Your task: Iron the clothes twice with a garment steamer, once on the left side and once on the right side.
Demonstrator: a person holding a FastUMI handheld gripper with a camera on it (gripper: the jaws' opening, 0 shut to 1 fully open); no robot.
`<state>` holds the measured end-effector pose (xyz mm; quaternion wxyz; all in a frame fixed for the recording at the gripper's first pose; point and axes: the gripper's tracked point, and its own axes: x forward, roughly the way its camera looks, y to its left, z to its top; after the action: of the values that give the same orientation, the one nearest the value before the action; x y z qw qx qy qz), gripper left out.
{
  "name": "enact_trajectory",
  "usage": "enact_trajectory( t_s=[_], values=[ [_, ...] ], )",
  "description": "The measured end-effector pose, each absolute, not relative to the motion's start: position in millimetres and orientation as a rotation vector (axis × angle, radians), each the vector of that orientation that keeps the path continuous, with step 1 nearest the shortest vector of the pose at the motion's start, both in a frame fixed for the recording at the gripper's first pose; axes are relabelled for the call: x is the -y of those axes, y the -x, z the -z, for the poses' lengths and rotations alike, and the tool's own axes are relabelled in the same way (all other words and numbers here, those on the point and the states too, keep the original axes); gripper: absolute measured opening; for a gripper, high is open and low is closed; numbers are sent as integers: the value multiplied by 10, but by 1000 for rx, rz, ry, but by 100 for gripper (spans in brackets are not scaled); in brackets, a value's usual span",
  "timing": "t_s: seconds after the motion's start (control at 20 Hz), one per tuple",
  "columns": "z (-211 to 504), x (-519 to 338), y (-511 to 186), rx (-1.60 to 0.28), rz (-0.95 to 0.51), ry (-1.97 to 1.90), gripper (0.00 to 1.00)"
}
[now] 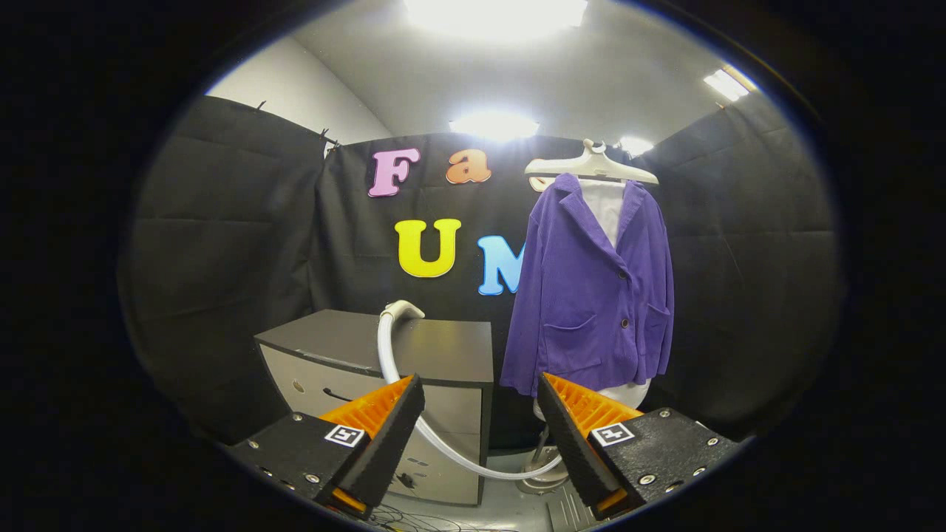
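The gripper (480, 414) gapes wide, holding nothing. Beyond it, one purple corduroy jacket (591, 288) hangs beside one grey drawer cabinet (414, 369), where one white steamer hose (392, 347) rests.

The hand-held gripper (480, 421) is showing two wedge-shaped fingers with ribbed inner backing and foam-like pads. Each finger is sitting on a flat black block that is carrying small silver screws and a square black-and-white marker tag.
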<state>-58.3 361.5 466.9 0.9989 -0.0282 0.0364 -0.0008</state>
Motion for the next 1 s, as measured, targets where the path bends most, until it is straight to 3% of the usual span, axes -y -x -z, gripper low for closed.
enact_trajectory(
  t_s=[0.55, 1.0],
  values=[
    [-4927, -4393, 306, -60, -51, 106, 95],
    [-4924, -5010, -509, -148, -41, 116, 95]
  ],
)
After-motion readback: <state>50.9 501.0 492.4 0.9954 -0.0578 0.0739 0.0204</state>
